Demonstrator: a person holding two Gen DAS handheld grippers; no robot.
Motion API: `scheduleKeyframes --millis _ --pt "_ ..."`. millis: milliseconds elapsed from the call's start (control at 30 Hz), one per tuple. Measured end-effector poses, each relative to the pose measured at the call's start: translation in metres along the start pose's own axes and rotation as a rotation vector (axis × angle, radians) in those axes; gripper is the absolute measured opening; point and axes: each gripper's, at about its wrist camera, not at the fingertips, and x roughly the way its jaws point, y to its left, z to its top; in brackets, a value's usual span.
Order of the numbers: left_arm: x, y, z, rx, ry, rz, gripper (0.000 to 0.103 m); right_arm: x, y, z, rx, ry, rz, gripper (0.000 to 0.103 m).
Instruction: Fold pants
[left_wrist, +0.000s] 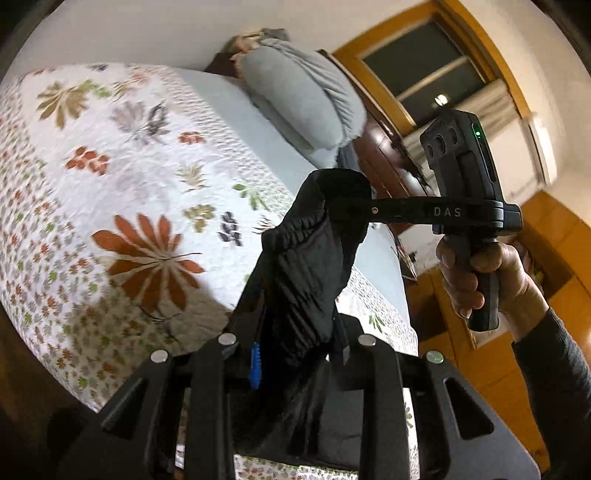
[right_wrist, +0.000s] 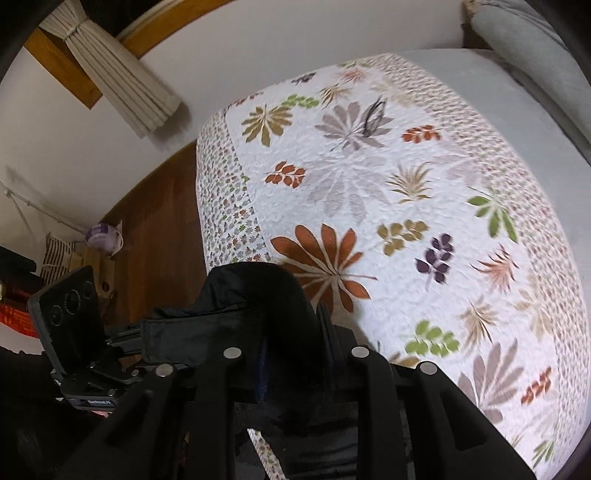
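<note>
You've got the black pants (left_wrist: 306, 266) pinched in both tools, hanging in the air above the bed. From your left wrist camera, the left gripper (left_wrist: 299, 354) has its two fingers drawn in tight on a bunched fold of the dark fabric, which fills the gap between them and rises ahead of the fingertips. At the far end of that stretch, the right gripper (left_wrist: 345, 206) comes in from the right side with its fingers clamped on the waistband edge, and your right hand (left_wrist: 480, 273) is wrapped around its handle, a dark sleeve (left_wrist: 554, 387) behind it. From your right wrist camera, the same cloth (right_wrist: 255, 314) is packed between the right gripper's (right_wrist: 295, 354) fingers, jaws nearly together on it, and it humps up just beyond the tips. To the left of those fingers you can see the body of the left tool (right_wrist: 74, 325), with the fabric running across to it. Beyond and below both sets of fingers lies the floral quilt (left_wrist: 129, 177), spread flat over the bed, big rust-coloured leaves right ahead of the tips. Farther out past the fingers sits a grey pillow (left_wrist: 306, 88) at the head of the bed, and a tied curtain (right_wrist: 118, 74) hangs off to the left.
</note>
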Motion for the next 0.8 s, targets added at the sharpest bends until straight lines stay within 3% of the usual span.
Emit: scheduleKeyframes --millis 433,800 --pt "0.011 -0.089 -0.026 0.184 0.051 -0.049 0.025 -0.076 -0.024 -0.076 0.085 -0.115 -0.042 0.022" --pt "0.031 -0.143 -0.058 0.298 0.114 -0.097 0.025 -0.12 -0.05 -0.15 0.178 -0.195 -0.066 0.022"
